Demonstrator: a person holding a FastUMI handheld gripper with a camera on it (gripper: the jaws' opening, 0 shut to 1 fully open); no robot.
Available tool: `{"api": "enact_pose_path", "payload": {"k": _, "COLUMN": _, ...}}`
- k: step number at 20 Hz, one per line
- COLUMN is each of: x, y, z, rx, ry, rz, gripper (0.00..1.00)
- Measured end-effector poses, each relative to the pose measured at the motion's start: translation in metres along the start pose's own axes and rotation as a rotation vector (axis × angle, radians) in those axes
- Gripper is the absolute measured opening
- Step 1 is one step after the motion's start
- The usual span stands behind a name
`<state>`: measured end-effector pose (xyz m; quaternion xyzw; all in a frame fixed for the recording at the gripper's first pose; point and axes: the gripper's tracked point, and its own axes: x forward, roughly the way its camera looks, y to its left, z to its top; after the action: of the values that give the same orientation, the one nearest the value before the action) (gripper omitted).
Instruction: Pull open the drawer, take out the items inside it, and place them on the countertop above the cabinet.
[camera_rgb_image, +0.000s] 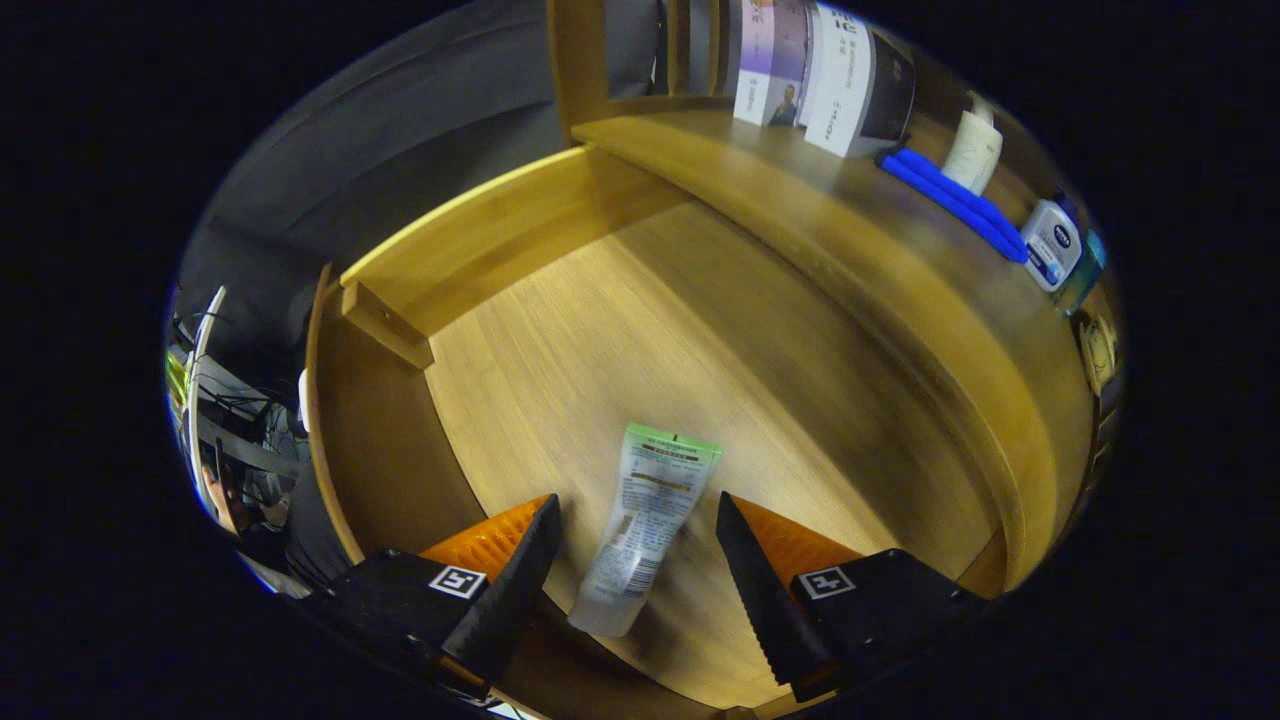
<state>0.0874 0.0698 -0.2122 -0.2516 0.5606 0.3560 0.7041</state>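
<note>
So in the gripper view we're looking down into the pulled-out drawer (560, 330), a wooden box with a pale grained floor and a raised side wall. Lying flat on that floor is a squeeze tube (645, 525) with a green crimped end pointing away from us and its cap end toward us. The gripper (635, 520) has its fingers spread wide apart, one on each side of the tube, and we see clear gaps between the tube and both of them, so nothing is pinched. The tube sits right between the fingers, slightly tilted.

Beyond the drawer, the countertop (800, 230) runs across above it. On it we can spot a couple of upright boxes (830, 75) at the far end, then a blue tube-like thing (950, 200) lying flat, a pale rolled item (972, 150) standing behind it, and a small white bottle with a blue label (1050, 243) further along. There's something more past that bottle but it's too squashed for us to tell what.
</note>
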Motion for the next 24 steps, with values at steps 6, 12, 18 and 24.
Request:
{"api": "enact_pose_path", "payload": {"k": 6, "x": 0.011, "y": -0.001, "z": -0.007, "rx": -0.004, "ry": 0.044, "rz": 0.013, "gripper": 0.68}}
{"api": "enact_pose_path", "payload": {"k": 12, "x": 0.012, "y": -0.002, "z": -0.008, "rx": -0.024, "ry": 0.060, "rz": -0.007, "gripper": 0.36}}
{"api": "enact_pose_path", "payload": {"k": 18, "x": 0.008, "y": -0.008, "z": -0.004, "rx": -0.076, "ry": 0.033, "rz": -0.075, "gripper": 0.29}}
{"api": "enact_pose_path", "payload": {"k": 24, "x": -0.007, "y": -0.007, "z": 0.015, "rx": -0.027, "ry": -0.061, "rz": -0.077, "gripper": 0.29}}
